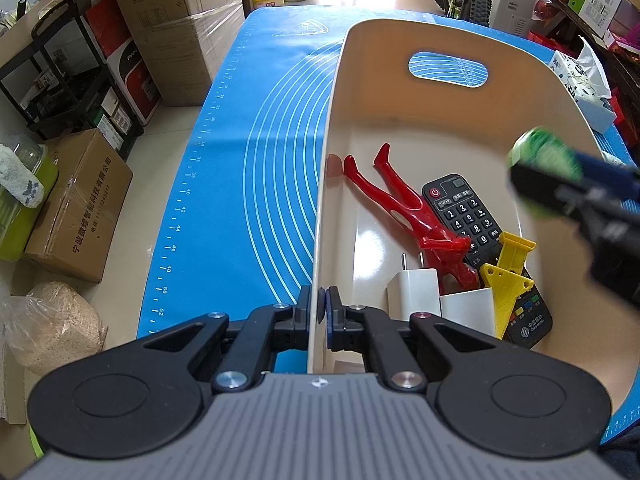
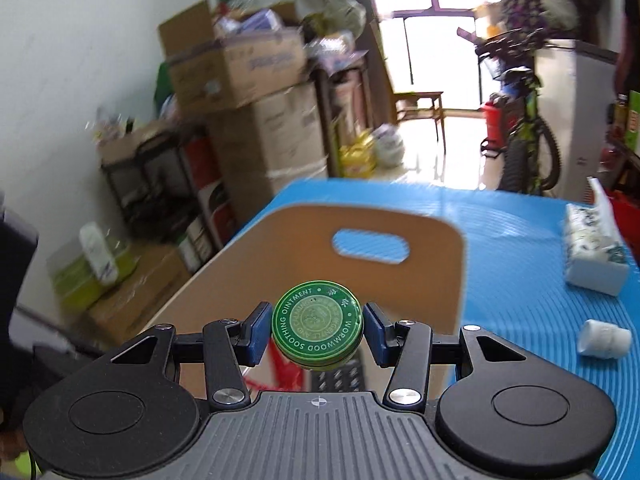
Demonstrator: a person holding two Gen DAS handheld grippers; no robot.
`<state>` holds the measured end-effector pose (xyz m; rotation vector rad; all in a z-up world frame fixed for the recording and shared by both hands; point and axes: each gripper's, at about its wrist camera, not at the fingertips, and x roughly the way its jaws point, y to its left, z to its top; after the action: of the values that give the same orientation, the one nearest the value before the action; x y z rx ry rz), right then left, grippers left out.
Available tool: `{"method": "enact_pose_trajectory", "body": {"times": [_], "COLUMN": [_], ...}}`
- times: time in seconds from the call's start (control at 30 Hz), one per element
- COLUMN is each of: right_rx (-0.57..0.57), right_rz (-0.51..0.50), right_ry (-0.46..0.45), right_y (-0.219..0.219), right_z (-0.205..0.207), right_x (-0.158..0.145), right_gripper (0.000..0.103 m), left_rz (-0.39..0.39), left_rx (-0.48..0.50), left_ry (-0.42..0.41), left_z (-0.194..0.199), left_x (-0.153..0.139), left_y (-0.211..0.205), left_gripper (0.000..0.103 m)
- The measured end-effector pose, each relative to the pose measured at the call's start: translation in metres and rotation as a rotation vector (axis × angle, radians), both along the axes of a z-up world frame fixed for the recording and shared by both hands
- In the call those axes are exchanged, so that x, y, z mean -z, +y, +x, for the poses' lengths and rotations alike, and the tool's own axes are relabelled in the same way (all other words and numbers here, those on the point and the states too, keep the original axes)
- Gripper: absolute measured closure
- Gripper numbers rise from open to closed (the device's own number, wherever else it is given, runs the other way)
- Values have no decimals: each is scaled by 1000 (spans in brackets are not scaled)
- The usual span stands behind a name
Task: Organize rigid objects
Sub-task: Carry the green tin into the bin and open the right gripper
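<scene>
A cream bin stands on the blue mat. My left gripper is shut on the bin's near left wall. Inside lie a red figure-shaped tool, a black remote, a yellow clip, a white charger plug and a white box. My right gripper is shut on a round green ointment tin and holds it above the bin. In the left wrist view the tin hovers blurred over the bin's right side.
A tissue pack and a small white bottle lie on the mat right of the bin. Cardboard boxes and a black shelf stand on the floor at left. A bicycle stands beyond the table.
</scene>
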<state>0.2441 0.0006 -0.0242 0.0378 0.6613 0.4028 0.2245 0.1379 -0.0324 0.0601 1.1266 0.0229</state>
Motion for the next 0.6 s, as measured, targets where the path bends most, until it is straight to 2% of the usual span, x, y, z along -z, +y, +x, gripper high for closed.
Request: {"method": "enact_pose_trajectory", "body": {"times": [0.17, 0.37, 0.6], "right_rx": [-67, -97, -113], "right_rz": [-51, -131, -137], "right_ry": [54, 170, 242], "right_y": [21, 34, 34], "right_z": [-3, 1, 10], "right_x": [9, 27, 29], "right_gripper": [49, 49, 49], "left_rz": [0, 2, 6], "left_rx": [0, 0, 1], "left_ry": [0, 0, -1], "left_z": [0, 0, 2], "left_x": [0, 0, 2], "left_y": [0, 0, -2], "left_gripper": [95, 95, 95]}}
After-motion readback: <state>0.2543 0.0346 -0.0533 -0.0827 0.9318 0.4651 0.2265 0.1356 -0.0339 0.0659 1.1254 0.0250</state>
